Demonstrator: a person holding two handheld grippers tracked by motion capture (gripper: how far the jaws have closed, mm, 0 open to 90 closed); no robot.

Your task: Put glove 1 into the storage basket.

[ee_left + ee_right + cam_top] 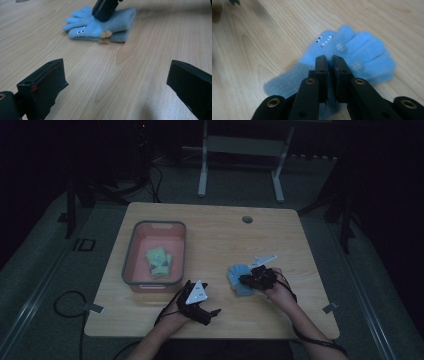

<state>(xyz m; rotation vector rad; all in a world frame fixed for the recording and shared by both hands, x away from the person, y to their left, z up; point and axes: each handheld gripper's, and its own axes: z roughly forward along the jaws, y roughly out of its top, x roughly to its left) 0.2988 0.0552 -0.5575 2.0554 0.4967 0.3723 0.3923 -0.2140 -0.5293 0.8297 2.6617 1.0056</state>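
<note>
Right gripper point(330, 58) set on the fuzzy light-blue knit glove point(362, 55); left gripper point(117, 82) held idle.

The glove is seen flat on the pale wooden table point(220, 235), right of the grey-rimmed pink plastic bin point(131, 245); the right jaws are nearly closed over its cuff, a thin gap left, a pinch of fabric not confirmed; the left jaws are spread wide, nothing between them.
</note>
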